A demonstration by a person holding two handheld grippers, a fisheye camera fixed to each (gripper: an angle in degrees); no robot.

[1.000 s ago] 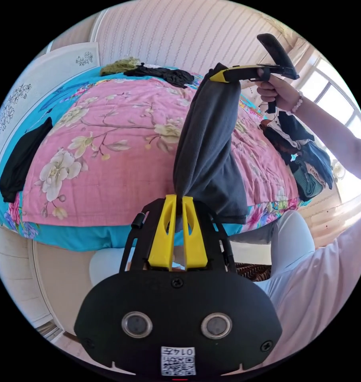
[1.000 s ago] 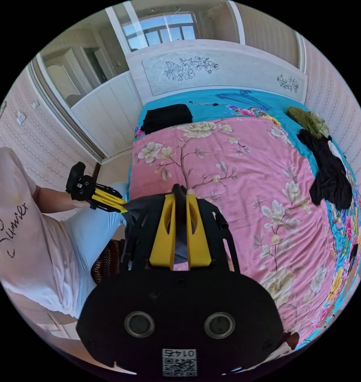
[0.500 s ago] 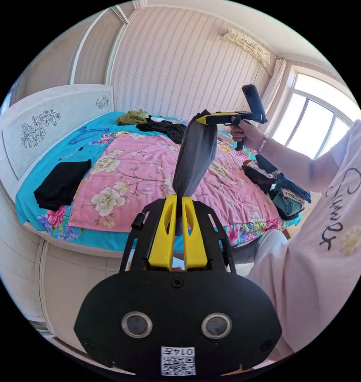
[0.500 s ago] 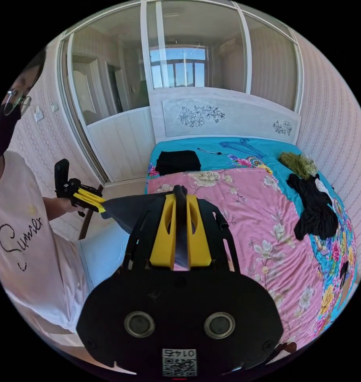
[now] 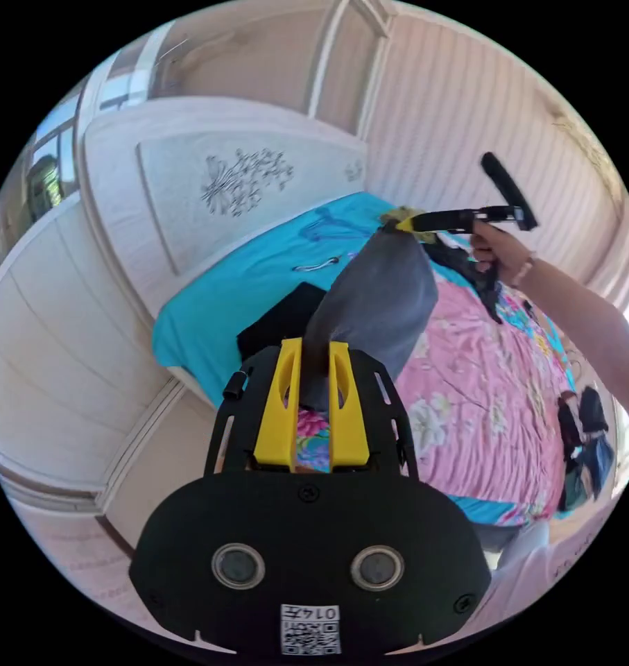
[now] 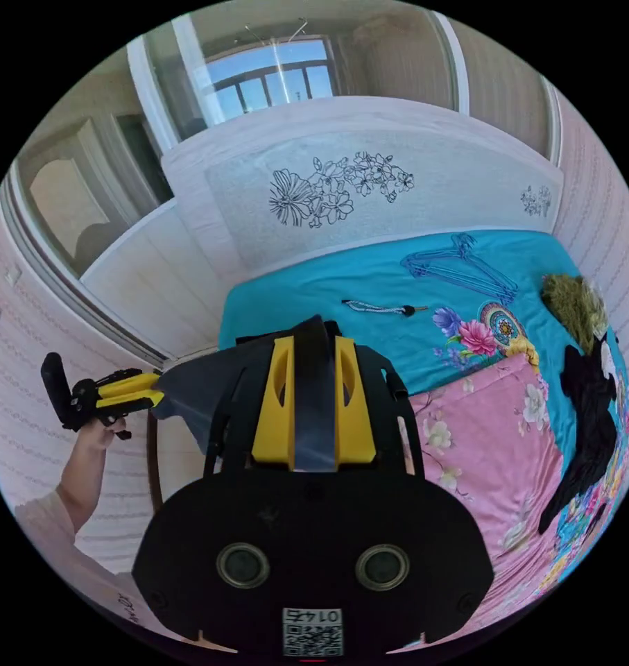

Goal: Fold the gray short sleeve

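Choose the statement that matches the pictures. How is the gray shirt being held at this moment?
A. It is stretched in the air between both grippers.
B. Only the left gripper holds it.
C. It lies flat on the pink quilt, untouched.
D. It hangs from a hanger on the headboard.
A: the gray shirt spans from the left gripper, whose jaws are shut on it, up to the right gripper, above the bed.

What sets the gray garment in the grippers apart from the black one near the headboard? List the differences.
The gray garment hangs in the air, stretched between the left gripper and right gripper; the black garment lies flat on the blue sheet. The gray one is clamped at two ends; nothing holds the black one. The gray one is lighter in colour. Both are plain cloth without a pattern.
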